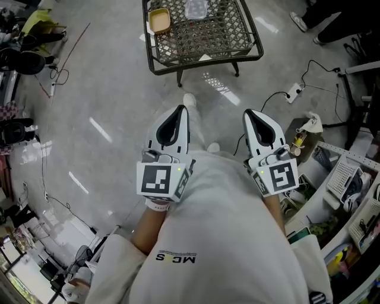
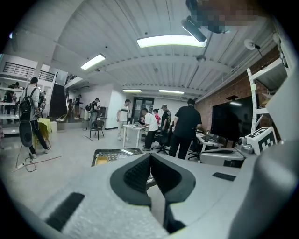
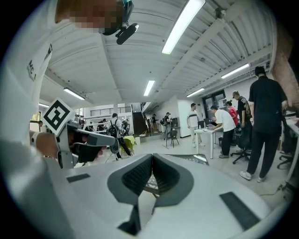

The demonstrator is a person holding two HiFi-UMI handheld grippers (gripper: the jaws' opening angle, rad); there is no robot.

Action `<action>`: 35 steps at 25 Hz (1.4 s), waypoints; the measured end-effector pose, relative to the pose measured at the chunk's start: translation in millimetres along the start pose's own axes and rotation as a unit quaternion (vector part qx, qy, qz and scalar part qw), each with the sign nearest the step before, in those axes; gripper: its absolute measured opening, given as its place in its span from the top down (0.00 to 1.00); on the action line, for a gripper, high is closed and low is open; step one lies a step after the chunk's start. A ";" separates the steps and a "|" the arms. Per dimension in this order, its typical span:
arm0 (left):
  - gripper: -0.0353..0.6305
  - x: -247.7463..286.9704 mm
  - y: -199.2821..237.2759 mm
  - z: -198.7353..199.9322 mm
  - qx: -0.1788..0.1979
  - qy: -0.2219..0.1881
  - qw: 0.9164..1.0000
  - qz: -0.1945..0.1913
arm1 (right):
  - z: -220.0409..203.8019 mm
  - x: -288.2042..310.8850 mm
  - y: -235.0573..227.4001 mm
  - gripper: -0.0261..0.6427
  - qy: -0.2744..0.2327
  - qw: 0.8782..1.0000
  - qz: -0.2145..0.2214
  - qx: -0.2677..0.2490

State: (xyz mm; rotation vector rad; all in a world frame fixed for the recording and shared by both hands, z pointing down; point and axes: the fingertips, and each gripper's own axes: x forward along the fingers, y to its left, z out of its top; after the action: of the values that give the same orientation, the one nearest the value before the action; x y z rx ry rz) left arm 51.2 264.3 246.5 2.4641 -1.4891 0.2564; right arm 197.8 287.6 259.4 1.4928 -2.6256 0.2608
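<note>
Jaws pressed together on nothing, the left gripper [image 1: 179, 113] and right gripper [image 1: 250, 114] face a black wire-mesh table [image 1: 205, 59] well ahead, the left one nearer.

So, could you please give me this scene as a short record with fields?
left hand-held gripper: jaws together, nothing between them, held near the body
right hand-held gripper: jaws together, nothing between them
ahead: black wire-mesh table standing on the grey floor
on table: tan square container and clear plastic container, apart
floor, right side: white power strip with black cable
</note>
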 end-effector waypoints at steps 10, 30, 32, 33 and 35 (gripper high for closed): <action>0.91 107.1 87.4 44.5 -0.013 -0.006 1.000 -0.016 | 38.2 129.7 -33.9 0.93 0.014 1.000 0.009 0.004; 0.91 256.8 205.1 96.6 -0.034 0.001 0.999 -0.039 | 83.6 323.5 -102.3 0.93 0.001 0.999 -0.009 0.043; 0.91 264.4 202.6 95.4 -0.038 0.006 0.998 -0.042 | 82.2 328.6 -108.7 0.93 0.001 0.999 -0.006 0.040; 0.91 266.6 201.4 95.8 -0.037 0.007 0.998 -0.045 | 80.2 330.6 -111.2 0.93 0.003 0.999 -0.007 0.042; 0.91 270.6 201.4 98.4 -0.033 0.007 0.998 -0.047 | 76.7 334.4 -115.4 0.93 0.005 0.999 -0.009 0.047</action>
State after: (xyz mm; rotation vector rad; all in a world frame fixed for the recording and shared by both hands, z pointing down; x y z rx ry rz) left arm -0.3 -83.3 252.2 2.4662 -1.3510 0.2020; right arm 125.5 -67.1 255.2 1.5369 -2.6249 0.3933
